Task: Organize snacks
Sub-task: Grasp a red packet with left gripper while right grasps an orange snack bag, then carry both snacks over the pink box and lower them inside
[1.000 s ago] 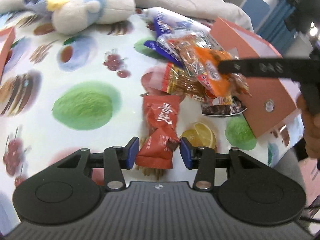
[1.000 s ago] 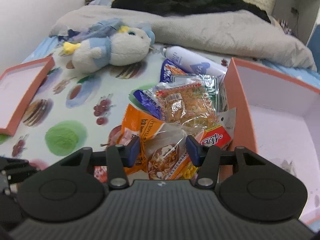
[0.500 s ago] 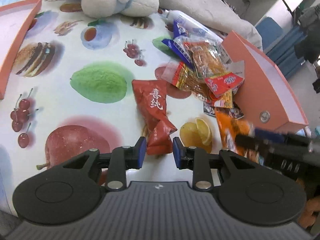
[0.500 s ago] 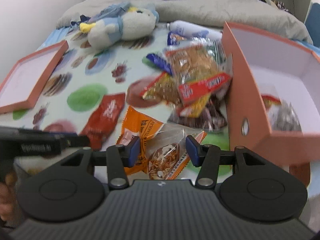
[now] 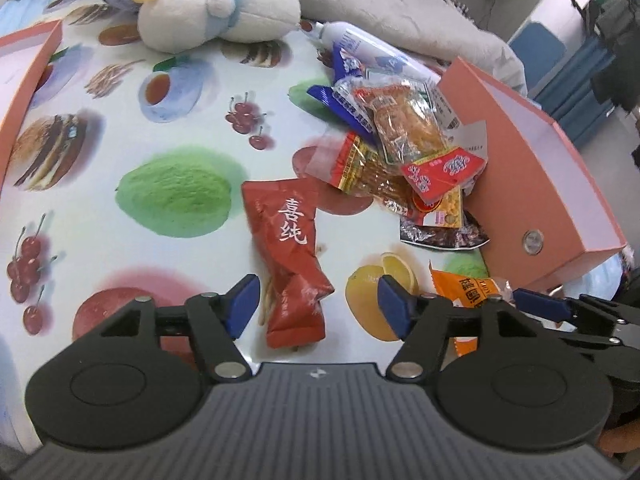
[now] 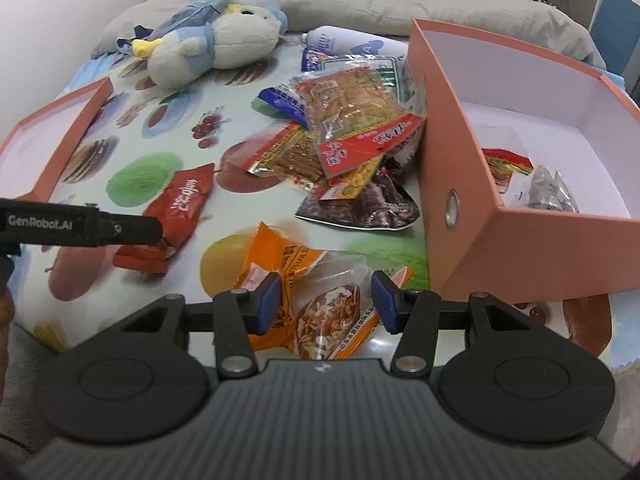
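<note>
A red snack packet [image 5: 294, 256] lies on the fruit-print cloth, its near end between the wide-open fingers of my left gripper [image 5: 314, 306]; it also shows in the right wrist view [image 6: 172, 216]. An orange snack packet [image 6: 316, 292] lies flat on the cloth between the open fingers of my right gripper [image 6: 326, 300]; it also shows in the left wrist view [image 5: 466, 292]. A pile of snack packets [image 6: 344, 136] lies beside the open salmon box [image 6: 452, 152], which holds two packets [image 6: 528, 184].
A plush bird [image 6: 216, 40] and a white bottle [image 6: 348, 42] lie at the back. A salmon box lid [image 6: 52, 140] sits at the left. A grey blanket [image 6: 400, 4] lies behind. The cloth's front edge is just below both grippers.
My left gripper has opened and let go of the red packet, which now lies on the cloth. My right gripper has lowered the orange packet to the cloth beside the box and opened wider.
</note>
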`<state>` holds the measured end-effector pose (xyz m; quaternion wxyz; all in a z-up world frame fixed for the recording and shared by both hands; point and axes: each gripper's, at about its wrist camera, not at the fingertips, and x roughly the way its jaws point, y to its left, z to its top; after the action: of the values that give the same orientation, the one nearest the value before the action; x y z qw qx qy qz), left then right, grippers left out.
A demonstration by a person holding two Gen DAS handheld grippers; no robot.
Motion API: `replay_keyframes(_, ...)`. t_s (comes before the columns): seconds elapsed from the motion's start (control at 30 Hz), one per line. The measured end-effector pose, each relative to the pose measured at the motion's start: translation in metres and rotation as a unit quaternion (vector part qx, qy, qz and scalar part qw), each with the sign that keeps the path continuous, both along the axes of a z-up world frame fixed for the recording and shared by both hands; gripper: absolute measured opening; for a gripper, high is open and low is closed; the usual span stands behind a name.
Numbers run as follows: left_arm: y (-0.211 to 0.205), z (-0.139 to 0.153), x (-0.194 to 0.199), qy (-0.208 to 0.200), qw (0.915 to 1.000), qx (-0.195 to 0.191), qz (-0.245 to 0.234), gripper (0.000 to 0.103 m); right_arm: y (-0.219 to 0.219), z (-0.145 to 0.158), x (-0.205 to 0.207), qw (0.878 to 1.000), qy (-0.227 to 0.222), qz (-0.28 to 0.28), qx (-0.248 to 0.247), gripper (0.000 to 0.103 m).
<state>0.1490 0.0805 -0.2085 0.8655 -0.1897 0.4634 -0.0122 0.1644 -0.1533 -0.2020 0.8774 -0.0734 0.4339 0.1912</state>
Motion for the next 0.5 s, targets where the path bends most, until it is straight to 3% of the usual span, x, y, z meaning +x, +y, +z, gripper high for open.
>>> replay_keyframes(0.27, -0.015, -0.018, 0.027, 0.023, 0.999, 0.037, -0.012, 0.067, -0.008, -0.006, 0.003, 1.0, 0.008, -0.007, 0.008, 0.052)
replay_keyframes(0.43, -0.021, -0.025, 0.034, 0.029, 0.9973, 0.065, -0.015, 0.046, -0.009, -0.009, 0.007, 1.0, 0.011, -0.006, 0.012, 0.05)
replay_keyframes(0.5, -0.019, -0.024, 0.034, 0.028, 0.9976, 0.062, -0.013, 0.045, -0.008, -0.008, 0.006, 1.0, 0.006, 0.001, 0.012, 0.047)
